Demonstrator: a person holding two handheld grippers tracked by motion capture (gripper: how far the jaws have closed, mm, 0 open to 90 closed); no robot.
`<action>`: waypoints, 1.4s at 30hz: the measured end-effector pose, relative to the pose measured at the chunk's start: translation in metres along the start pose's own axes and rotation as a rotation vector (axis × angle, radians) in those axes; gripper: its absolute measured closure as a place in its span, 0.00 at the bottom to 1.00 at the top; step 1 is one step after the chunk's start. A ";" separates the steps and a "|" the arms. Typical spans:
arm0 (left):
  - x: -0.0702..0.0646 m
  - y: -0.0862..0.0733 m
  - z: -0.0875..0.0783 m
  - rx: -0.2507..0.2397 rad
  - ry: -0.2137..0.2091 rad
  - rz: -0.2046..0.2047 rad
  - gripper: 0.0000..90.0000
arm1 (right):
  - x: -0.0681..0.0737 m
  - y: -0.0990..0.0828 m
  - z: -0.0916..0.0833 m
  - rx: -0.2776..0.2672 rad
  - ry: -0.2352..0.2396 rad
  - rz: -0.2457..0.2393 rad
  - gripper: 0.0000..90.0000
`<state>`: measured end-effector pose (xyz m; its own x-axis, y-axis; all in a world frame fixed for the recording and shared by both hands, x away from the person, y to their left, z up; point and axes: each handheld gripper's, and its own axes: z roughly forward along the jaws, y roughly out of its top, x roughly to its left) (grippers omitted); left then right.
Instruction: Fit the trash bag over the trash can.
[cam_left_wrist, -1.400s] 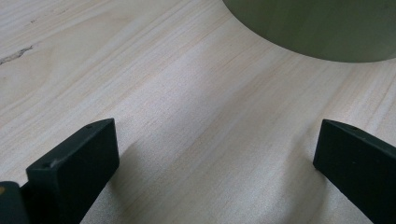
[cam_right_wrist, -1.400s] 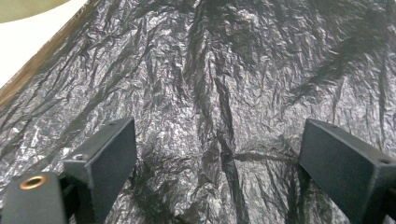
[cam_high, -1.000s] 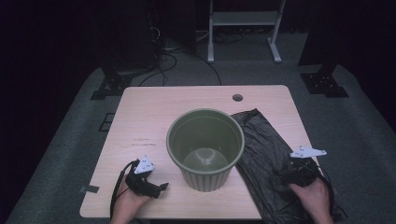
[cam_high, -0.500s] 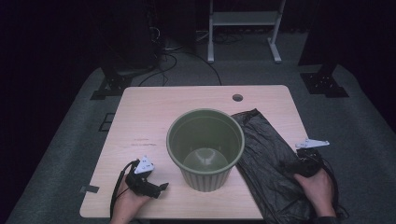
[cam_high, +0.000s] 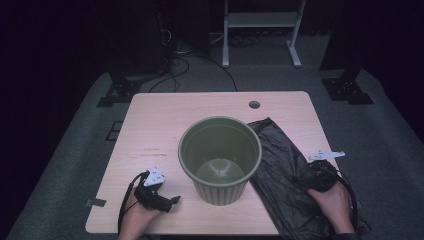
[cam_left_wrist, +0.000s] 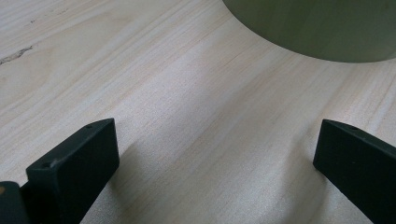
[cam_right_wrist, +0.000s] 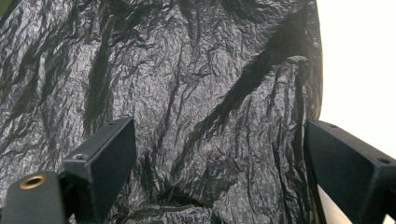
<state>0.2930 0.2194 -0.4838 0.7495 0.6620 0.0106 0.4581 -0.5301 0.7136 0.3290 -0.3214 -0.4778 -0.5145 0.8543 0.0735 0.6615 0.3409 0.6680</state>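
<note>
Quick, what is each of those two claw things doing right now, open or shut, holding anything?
Left gripper: open, holding nothing, over bare table beside the green bin.
Right gripper: open, holding nothing, over the black bag.

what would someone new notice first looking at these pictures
The green bin stands upright and empty in the middle of the wooden table. Right beside it, on its right, lies a crumpled black plastic bag, with the right gripper poised over it, jaws wide open. The left gripper rests open over bare wood near the bin's base.
</note>
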 end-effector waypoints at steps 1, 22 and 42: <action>0.000 0.000 0.000 0.000 0.000 0.000 0.00 | 0.002 0.001 0.001 0.000 0.007 -0.004 0.11; 0.000 0.000 0.000 0.000 0.000 0.000 0.00 | 0.044 0.023 0.023 -0.003 0.141 -0.039 0.11; 0.000 0.000 0.000 0.000 0.000 0.001 0.00 | 0.084 0.050 0.045 -0.009 0.224 -0.091 0.11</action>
<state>0.2930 0.2194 -0.4838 0.7498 0.6616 0.0110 0.4576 -0.5305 0.7136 0.3433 -0.2148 -0.4712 -0.6805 0.7117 0.1744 0.6026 0.4081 0.6858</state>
